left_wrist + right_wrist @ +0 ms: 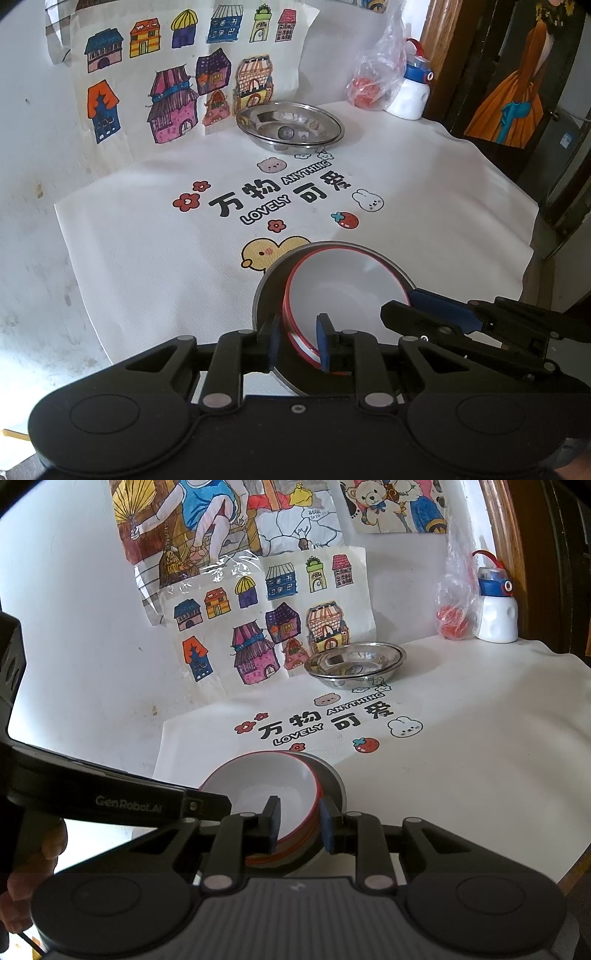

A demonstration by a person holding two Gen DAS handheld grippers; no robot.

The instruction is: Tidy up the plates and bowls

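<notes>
Left wrist view: both grippers pinching bowl rim, contact partly hidden.
Left gripper [298, 338] and right gripper [300, 824] are clamping the white bowl [347, 291] sitting in a metal plate [267, 291]; only the right view is showing the hand [22, 878].

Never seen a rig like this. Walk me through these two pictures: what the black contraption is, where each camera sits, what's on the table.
No robot here: a person holds a two-finger gripper in each hand, each carrying a forward-looking fisheye camera. The left gripper and the right gripper each straddle the rim of a red-rimmed white bowl resting in a metal dish. Further back on the white tablecloth are stacked steel plates, a plastic bag and a white bottle. Whether the fingers actually squeeze the bowl is unclear.
</notes>
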